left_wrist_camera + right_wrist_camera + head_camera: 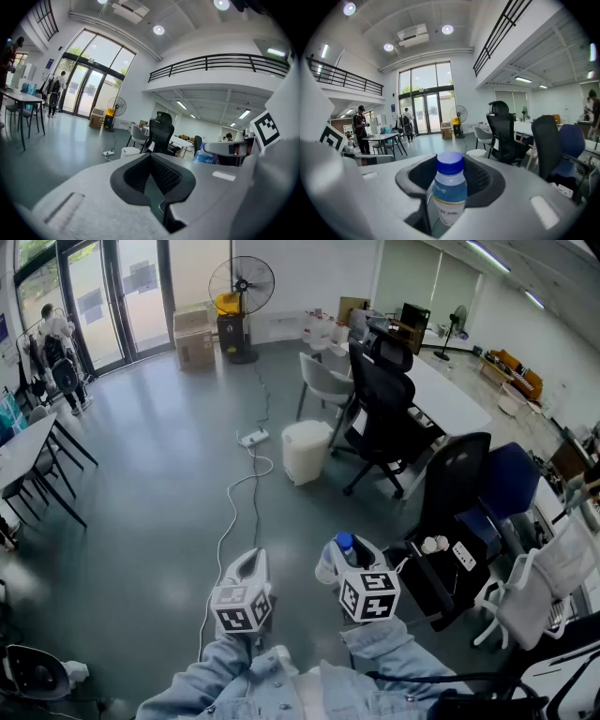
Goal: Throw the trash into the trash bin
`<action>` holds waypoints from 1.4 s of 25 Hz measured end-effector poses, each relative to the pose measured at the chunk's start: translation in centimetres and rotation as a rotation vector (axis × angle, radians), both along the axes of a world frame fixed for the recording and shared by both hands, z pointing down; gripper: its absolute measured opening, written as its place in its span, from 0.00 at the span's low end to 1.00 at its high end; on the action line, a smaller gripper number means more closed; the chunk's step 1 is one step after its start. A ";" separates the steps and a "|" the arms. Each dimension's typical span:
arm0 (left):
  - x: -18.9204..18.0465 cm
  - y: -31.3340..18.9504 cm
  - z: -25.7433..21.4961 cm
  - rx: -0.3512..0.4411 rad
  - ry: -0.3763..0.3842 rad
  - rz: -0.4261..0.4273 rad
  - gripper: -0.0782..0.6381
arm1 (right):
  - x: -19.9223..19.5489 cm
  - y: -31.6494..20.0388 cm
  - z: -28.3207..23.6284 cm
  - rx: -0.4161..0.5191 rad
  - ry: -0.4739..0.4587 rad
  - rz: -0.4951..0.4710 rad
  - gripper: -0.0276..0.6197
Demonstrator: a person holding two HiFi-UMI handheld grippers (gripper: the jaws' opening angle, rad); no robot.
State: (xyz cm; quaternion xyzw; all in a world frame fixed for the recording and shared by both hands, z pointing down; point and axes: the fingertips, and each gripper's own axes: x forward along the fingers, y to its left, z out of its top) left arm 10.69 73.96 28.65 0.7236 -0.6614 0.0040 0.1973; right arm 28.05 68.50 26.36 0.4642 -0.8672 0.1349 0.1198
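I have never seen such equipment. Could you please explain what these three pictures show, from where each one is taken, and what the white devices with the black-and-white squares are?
There is no robot here. A person, whose denim sleeves show at the bottom, holds a two-jaw hand tool in each hand. The head view comes from a camera on the person's head, looking down. In it you see the left gripper and the right gripper. The marked cubes are parts of them. The other two pictures come from a camera riding on each gripper, looking along its jaws. The right gripper holds a bottle with a blue cap upright between its jaws. The left gripper's jaws stand apart, with nothing between them. Ahead, on the grey floor, stands a white trash bin, near a power strip and office chairs.
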 end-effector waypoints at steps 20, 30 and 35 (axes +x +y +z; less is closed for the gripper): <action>-1.2 -2.8 0.2 0.000 0.019 0.025 0.12 | -1.3 -2.5 -0.1 -0.012 -0.029 0.009 0.32; -4.9 -4.7 1.6 -0.017 0.047 0.018 0.12 | -3.6 -3.7 0.7 -0.017 -0.009 0.045 0.32; -5.3 -6.1 2.6 -0.036 0.054 0.025 0.12 | -3.9 -5.2 2.0 -0.052 -0.001 0.058 0.32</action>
